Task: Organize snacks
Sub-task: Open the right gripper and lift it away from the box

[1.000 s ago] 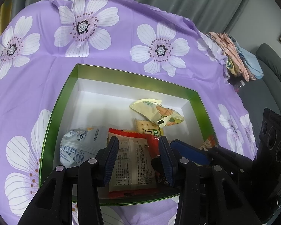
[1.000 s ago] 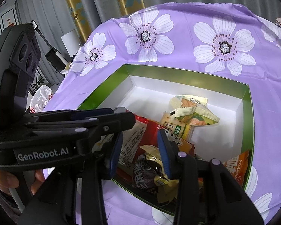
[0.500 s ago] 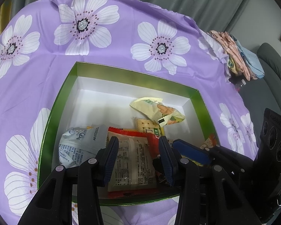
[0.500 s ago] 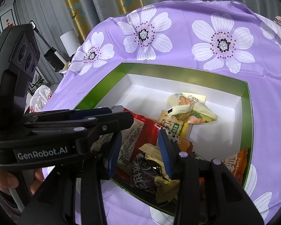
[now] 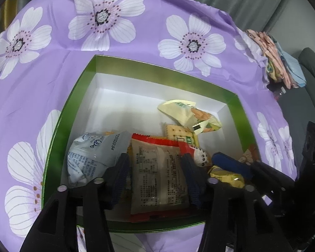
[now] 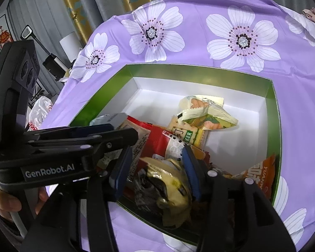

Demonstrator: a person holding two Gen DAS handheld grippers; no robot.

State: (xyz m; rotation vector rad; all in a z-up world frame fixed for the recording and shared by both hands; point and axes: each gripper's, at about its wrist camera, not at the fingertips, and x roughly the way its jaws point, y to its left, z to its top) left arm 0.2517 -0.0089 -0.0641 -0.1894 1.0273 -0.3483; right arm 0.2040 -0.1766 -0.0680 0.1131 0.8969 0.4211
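Observation:
A green box (image 5: 77, 96) with a white inside sits on the purple flowered cloth and holds several snack packets. My left gripper (image 5: 156, 176) is open above the box's near edge, its jaws either side of a red packet with a printed label (image 5: 157, 178). A grey-white packet (image 5: 92, 155) lies left of it. My right gripper (image 6: 155, 172) is open over a yellow and black crumpled packet (image 6: 170, 189) at the box's (image 6: 273, 109) near side. A cream packet (image 6: 205, 115) and a cracker packet (image 6: 187, 134) lie mid-box. An orange packet (image 6: 260, 172) leans at the right wall.
The purple cloth with white flowers (image 5: 103, 16) covers the table around the box. Folded cloths (image 5: 279, 63) lie at the far right edge beside a grey sofa. A white plastic bag (image 6: 40, 111) and a lamp stand beyond the table's left edge. The left tool body (image 6: 52, 151) crosses the right wrist view.
Both grippers have edged slightly forward and lower over the box's near side. The jaws keep the same opening. The snacks in the box have not moved.

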